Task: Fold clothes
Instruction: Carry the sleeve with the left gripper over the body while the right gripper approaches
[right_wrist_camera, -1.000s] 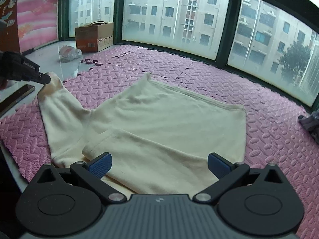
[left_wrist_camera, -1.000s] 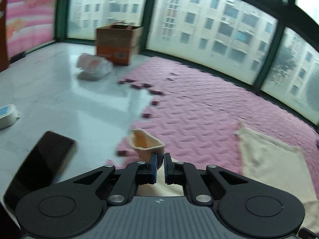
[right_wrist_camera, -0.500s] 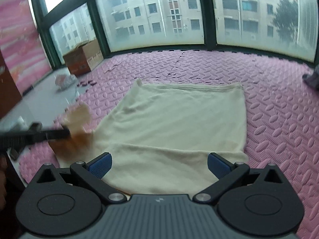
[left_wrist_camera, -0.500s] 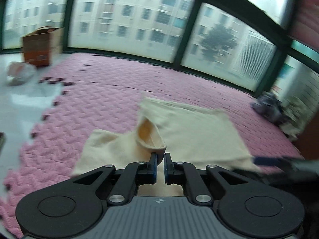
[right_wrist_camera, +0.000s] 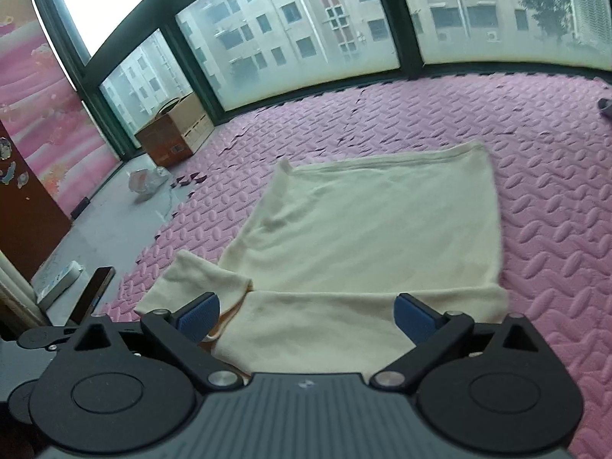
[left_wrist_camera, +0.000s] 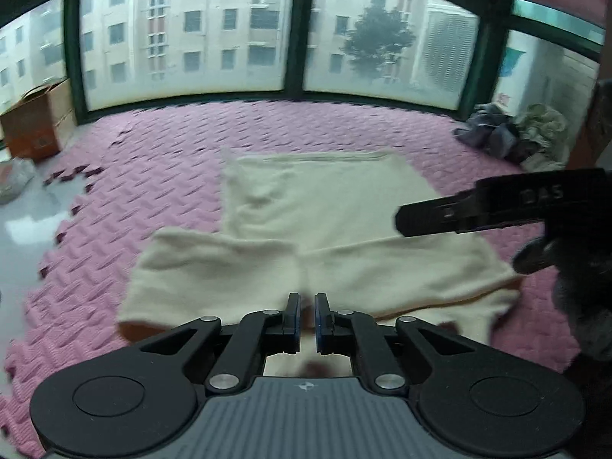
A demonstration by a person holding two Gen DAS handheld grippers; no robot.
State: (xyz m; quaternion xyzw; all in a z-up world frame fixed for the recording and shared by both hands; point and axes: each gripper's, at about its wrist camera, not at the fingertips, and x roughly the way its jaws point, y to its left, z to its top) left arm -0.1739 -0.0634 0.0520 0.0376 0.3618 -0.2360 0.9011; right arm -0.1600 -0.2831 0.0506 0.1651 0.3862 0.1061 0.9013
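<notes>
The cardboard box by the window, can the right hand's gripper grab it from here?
Probably not. The box sits far off by the window, past the mat's edge, while the right gripper hovers open over the cream garment. Nothing blocks the way; it looks out of reach.

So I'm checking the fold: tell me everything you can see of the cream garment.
The cream garment is soft, knit-looking and long-sleeved. It lies flat on the pink foam mat, hem toward the windows. Both sleeves are folded in across its near end and meet near the middle. The left gripper, shut, sits over that meeting point; whether it pinches cloth is hidden. The right gripper is open above the near edge.
</notes>
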